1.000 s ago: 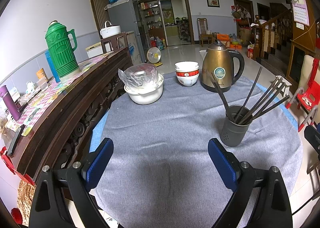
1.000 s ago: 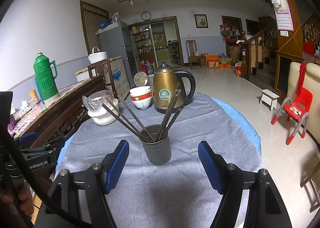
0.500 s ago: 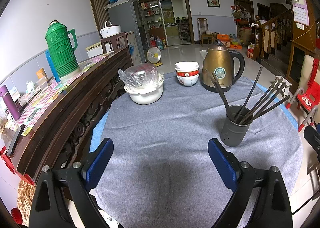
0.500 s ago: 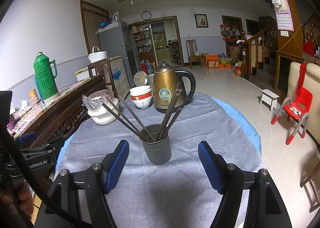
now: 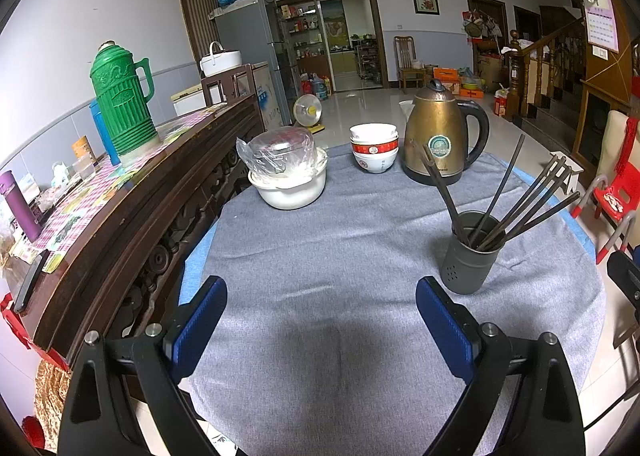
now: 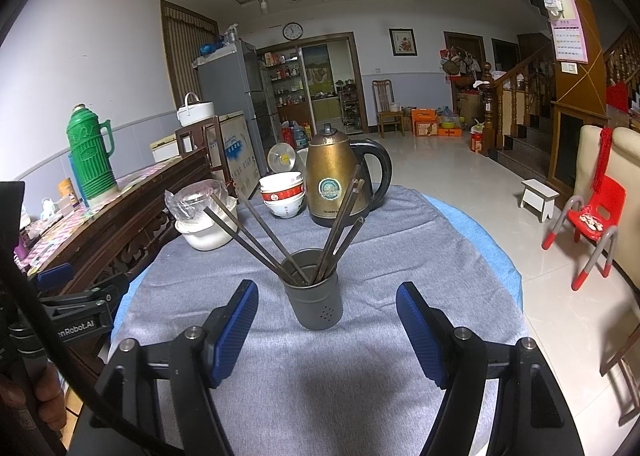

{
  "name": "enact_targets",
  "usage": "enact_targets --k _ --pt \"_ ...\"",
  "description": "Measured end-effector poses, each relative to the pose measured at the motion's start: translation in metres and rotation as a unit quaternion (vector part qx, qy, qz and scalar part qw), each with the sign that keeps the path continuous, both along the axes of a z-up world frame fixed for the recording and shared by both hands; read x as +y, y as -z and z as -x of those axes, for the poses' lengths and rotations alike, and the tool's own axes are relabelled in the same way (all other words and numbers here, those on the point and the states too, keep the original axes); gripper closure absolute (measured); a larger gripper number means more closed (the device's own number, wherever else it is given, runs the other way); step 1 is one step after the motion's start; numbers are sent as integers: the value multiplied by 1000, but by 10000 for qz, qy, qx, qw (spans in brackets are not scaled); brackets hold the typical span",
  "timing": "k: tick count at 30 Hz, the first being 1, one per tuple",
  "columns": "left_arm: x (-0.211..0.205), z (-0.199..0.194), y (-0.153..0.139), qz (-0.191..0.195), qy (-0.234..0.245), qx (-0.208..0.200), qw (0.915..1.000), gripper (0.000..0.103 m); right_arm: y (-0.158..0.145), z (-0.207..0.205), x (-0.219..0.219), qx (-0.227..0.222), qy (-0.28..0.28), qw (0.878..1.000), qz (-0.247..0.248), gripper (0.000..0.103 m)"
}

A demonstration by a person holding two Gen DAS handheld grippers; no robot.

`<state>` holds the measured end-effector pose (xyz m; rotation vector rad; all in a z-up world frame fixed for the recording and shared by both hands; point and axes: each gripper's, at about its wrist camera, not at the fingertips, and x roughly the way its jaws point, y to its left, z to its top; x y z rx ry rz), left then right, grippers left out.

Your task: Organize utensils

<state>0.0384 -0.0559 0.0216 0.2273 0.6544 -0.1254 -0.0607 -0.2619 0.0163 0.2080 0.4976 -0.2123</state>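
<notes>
Since the dark chopsticks (image 6: 256,234) look light, stiff and slick, fanned in the grey holder (image 6: 314,298) at twelve o'clock before the empty, spread right gripper (image 6: 326,326), pinch near their upper ends; the left gripper (image 5: 320,318) gapes empty too.

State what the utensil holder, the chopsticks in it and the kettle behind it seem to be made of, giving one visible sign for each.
Utensil holder: probably metal with a matte dark grey coat; thin rim, small punched drain holes.
Chopsticks: dark and slim with a dull sheen; wood, plastic or metal, the look leaves it open.
Kettle: likely brushed metal, bronze-gold with worn patches and soft reflections; its handle looks like glossy black plastic.
</notes>
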Motion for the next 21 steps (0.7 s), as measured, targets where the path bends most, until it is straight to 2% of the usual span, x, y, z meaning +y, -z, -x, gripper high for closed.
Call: enact_targets --k 21 --pt "-1 -2 0 0 -11 -6 10000 8 0 0 0 -6 -1 10000 3 28"
